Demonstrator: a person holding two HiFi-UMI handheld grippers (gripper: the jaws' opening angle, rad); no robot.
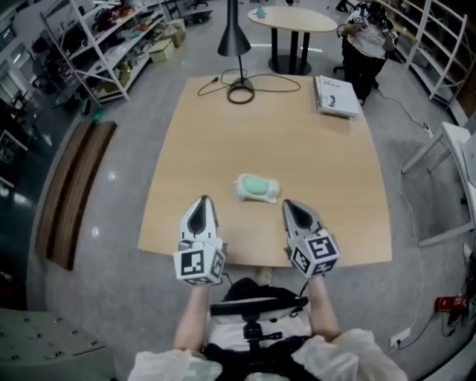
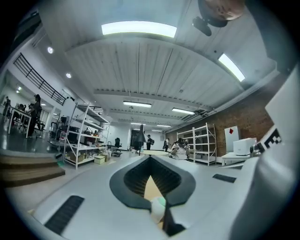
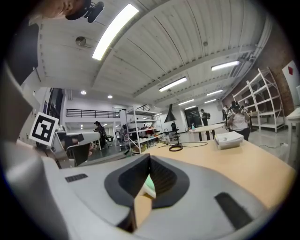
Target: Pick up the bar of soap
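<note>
Workshop shelving and a round table with a person beside it fill the far end of the hall. Nearer stands a pale wooden bench, which carries a black lamp with its cable and a stack of papers at the far side.

The bar of soap, pale green and resting on something white that may be a dish or a wrapper, lies flat near the middle of the bench, a little toward the near edge. Nothing touches it.

The left tongs and the right tongs are held over the near edge of the bench, one on each side of the soap and short of it. Both have their jaws brought together to a point, with nothing gripped between them. Through the narrow slit in each gripper view a sliver of the green bar shows ahead, so both point roughly at it.

By my reading the task has scarcely begun: the approach is under way, but no grasp is made and the soap is not lifted. What remains is to spread one pair of jaws, bring them round the bar, close on it and raise it clear of the bench.
</note>
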